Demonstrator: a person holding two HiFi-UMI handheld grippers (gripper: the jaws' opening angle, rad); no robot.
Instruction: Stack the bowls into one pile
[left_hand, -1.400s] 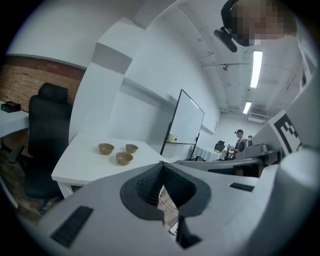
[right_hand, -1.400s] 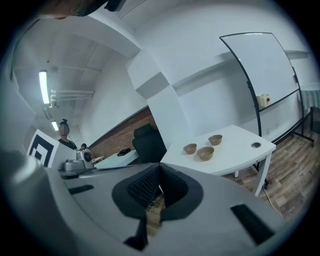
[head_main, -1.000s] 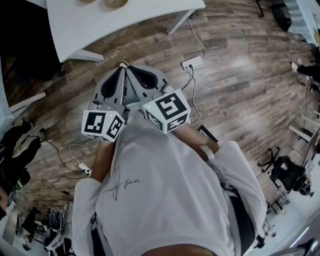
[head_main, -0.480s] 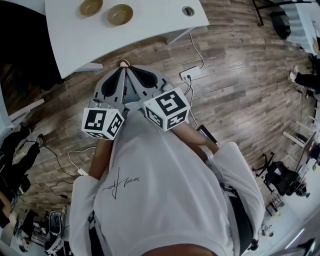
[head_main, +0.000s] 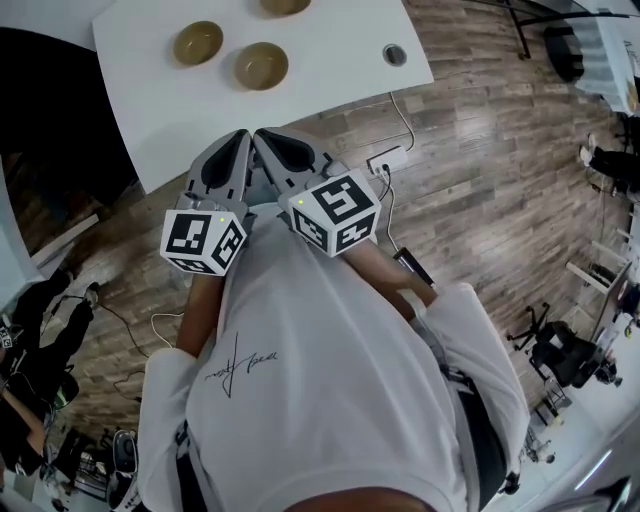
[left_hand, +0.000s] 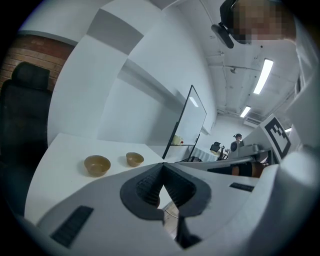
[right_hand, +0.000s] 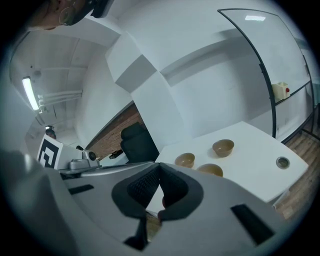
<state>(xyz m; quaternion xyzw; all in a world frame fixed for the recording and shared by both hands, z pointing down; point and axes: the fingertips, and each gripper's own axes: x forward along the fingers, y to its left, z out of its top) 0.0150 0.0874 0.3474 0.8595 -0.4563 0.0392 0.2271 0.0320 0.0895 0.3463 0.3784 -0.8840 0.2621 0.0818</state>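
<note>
Left gripper (head_main: 243, 138) and right gripper (head_main: 264, 136), both pinched closed on nothing, hover side by side over the table's (head_main: 340, 70) near edge. Three bowls (head_main: 262, 65) sit apart farther in. The jaws likely must part before meeting a rim. Bare tabletop surrounds the bowls, leaving room to move.

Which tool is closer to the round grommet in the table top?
Right. Both tools are at the table edge; the grommet lies to their right, so the right tool is nearer than the left tool beside it.
</note>
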